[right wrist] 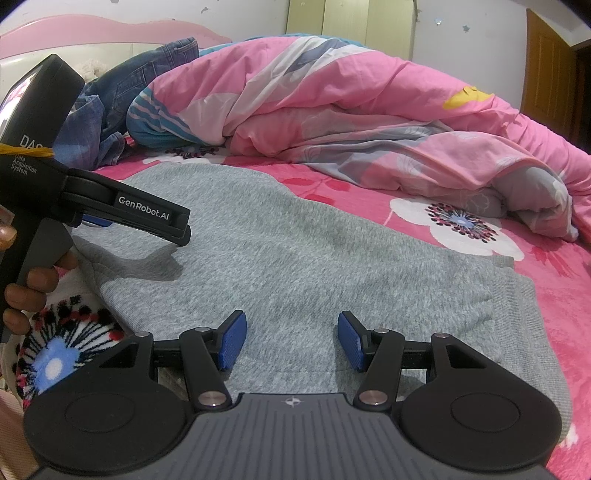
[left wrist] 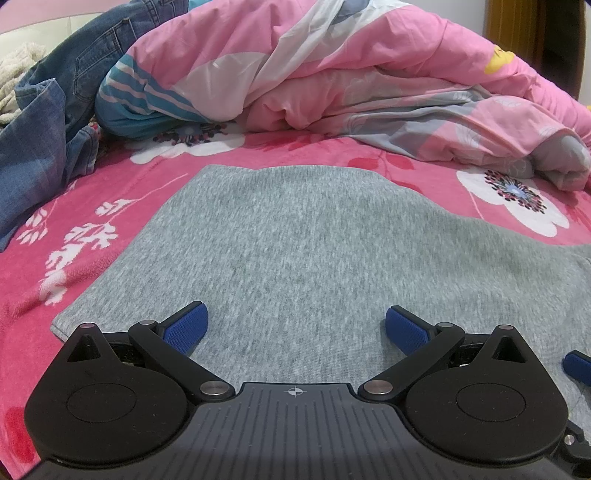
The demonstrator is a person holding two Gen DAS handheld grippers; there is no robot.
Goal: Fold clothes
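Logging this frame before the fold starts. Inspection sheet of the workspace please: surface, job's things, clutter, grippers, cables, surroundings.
Surface: bed with a pink flowered sheet, soft, not flat everywhere.
Job's things: grey garment spread flat in front of both grippers; ribbed hem at its right end.
Clutter: bunched pink quilt behind the garment; heap of jeans at back left; cream fluffy cloth beyond the jeans.
Grippers: left gripper open over the garment, nothing between the blue pads; right gripper open, likewise empty. A hand holds the left grip.
Cables: nothing seen.
Surroundings: pink headboard, pale wardrobe, wooden door.
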